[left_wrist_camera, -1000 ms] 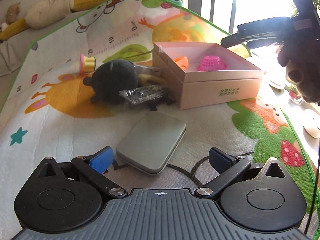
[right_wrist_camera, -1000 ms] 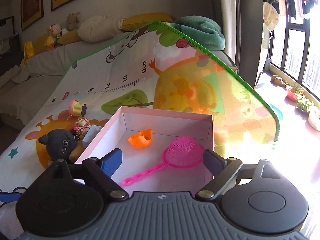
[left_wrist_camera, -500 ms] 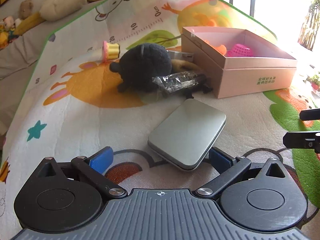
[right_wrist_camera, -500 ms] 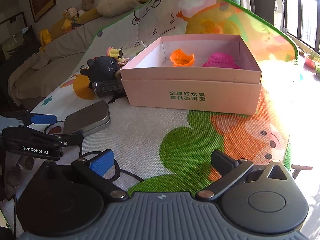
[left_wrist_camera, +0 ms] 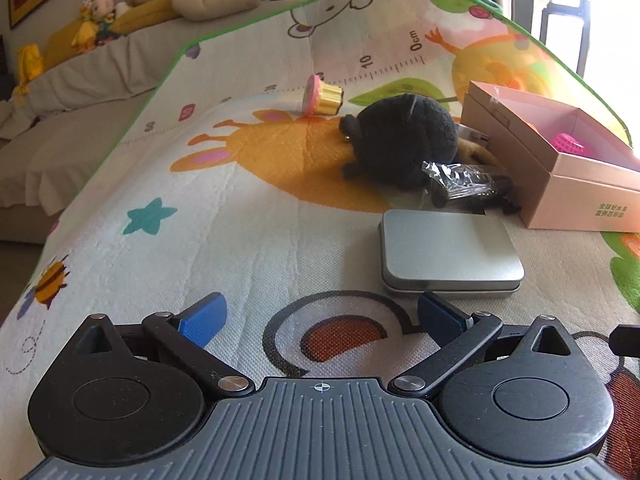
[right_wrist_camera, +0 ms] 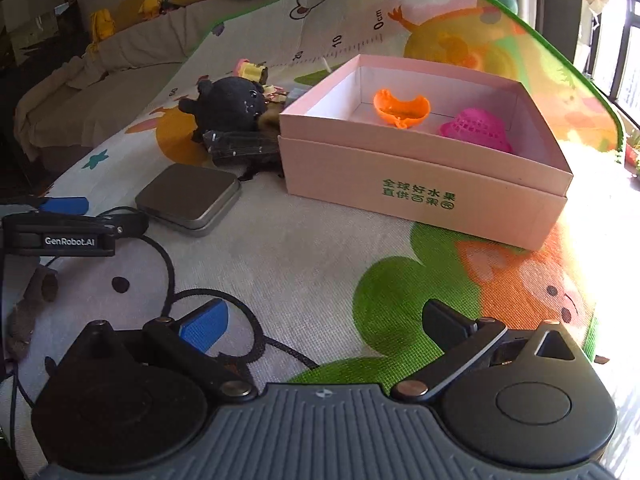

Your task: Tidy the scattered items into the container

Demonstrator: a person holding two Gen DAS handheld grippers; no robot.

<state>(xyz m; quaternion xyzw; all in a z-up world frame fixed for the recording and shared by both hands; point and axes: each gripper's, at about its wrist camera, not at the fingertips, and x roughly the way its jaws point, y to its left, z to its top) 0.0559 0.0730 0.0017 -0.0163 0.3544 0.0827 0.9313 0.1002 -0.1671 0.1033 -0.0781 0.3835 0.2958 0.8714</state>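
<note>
Half-hidden strainer (left_wrist_camera: 567,144), box (left_wrist_camera: 560,188) cropped

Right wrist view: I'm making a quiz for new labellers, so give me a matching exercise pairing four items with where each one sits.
Things:
1. orange toy
2. silver tin
3. black plush
4. pink strainer

Places:
A. on the mat, nearest the left hand-held gripper
B. inside the pink box, toward its right side
C. on the mat, left of the box, behind a clear-wrapped dark packet
D. inside the box, near its back wall

Pairs: 1-D, 2-A, 3-C, 4-B
</note>
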